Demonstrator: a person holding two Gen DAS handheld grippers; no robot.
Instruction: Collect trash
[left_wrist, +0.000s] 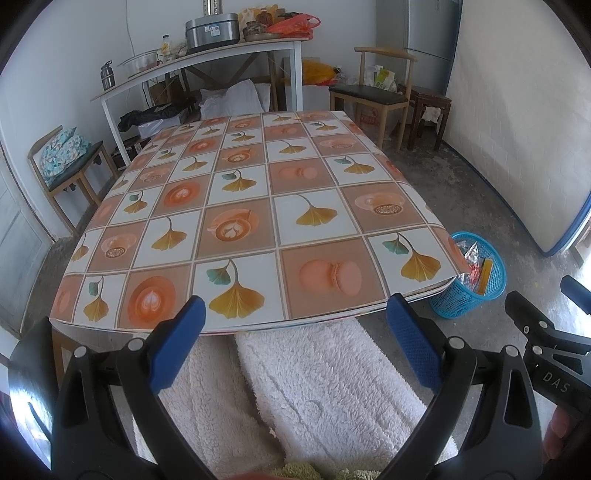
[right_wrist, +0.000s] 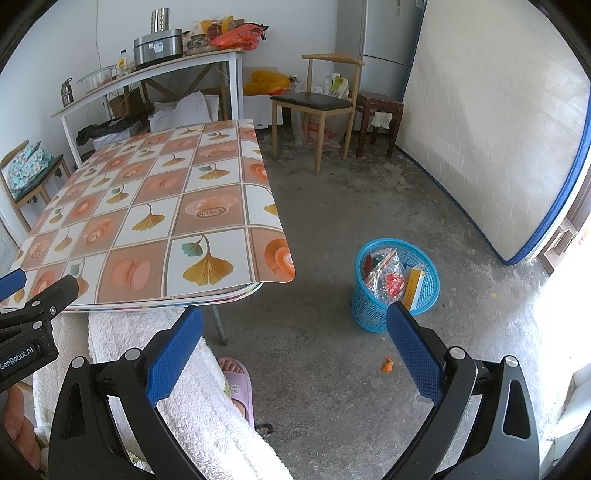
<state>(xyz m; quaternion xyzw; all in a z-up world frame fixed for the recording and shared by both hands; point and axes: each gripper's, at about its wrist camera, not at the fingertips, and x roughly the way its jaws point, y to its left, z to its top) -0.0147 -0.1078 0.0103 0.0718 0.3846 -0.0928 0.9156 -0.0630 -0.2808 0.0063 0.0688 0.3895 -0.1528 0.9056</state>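
Both grippers empty, bin loaded, one scrap left on the floor.

I note the left gripper (left_wrist: 295, 325) with fingers spread wide over the near edge of the table under its checked ginkgo-leaf oilcloth (left_wrist: 236, 206), which shows no litter ahead of the pads. The right gripper (right_wrist: 295, 332) is likewise spread wide and holds nothing. The blue plastic mesh basket (right_wrist: 397, 284), filled with wrappers, stands on the concrete floor just beyond the right-hand finger. A small orange scrap (right_wrist: 387, 364) lies between the fingers, nearer the right-hand one. I judge that scrap the remaining item: lower the right gripper, centre it, close gently, then carry it over the rim.
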